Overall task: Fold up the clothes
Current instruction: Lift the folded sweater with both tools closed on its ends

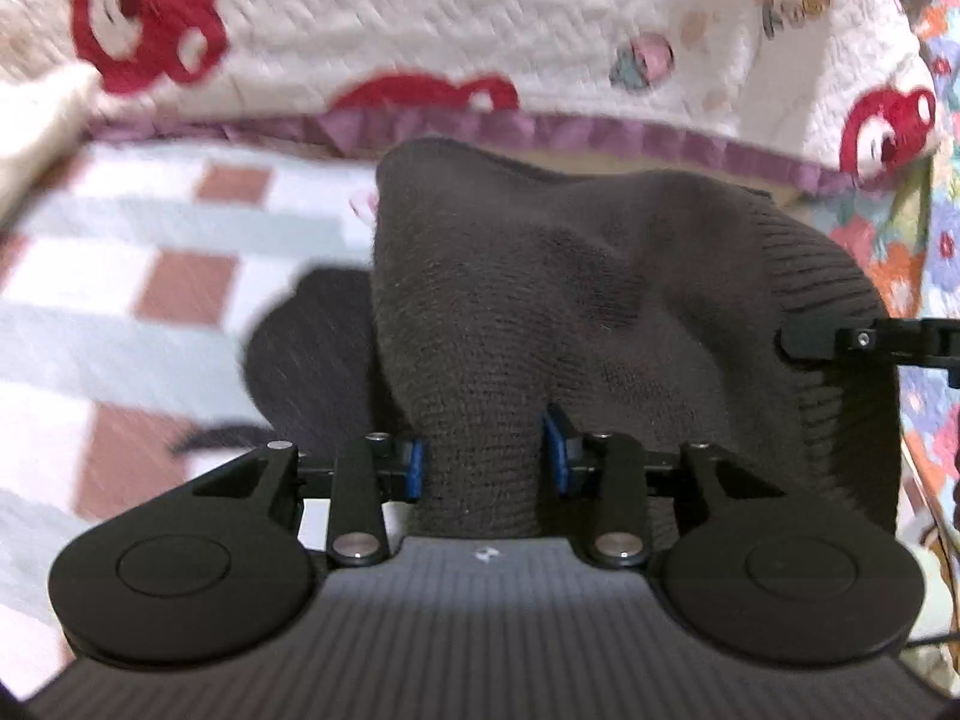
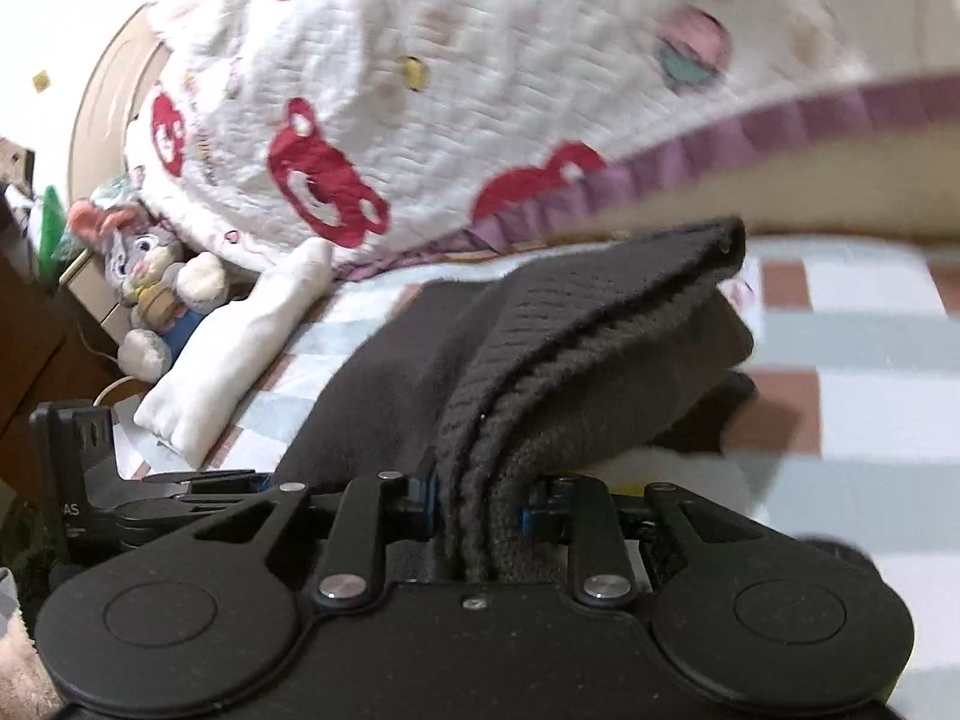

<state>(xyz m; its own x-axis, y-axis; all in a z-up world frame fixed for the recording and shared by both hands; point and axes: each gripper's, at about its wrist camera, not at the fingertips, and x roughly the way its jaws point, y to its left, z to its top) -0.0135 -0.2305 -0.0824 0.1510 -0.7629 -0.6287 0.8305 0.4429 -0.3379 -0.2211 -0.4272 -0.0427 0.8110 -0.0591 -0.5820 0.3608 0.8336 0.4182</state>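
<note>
Both grippers are clamped on one dark knit sweater [image 1: 600, 312]: the left gripper [image 1: 487, 459] pinches a bunched fold, the right gripper [image 2: 480, 507] its stacked ribbed edges. It runs away from them, lifted over the checkered bedsheet [image 1: 150, 252], toward a bear-print quilt [image 2: 372, 120].

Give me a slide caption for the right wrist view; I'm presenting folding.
Right tool clamps several layers of a dark knit garment above a checked bedsheet.

There were two grippers, the left gripper [image 1: 489, 459] and the right gripper [image 2: 480, 501], one dark knitted garment [image 1: 600, 312], one bear-print quilt [image 2: 420, 108], one checked sheet [image 1: 120, 300], one plush rabbit [image 2: 150, 276] and one white pillow [image 2: 234, 336].
</note>
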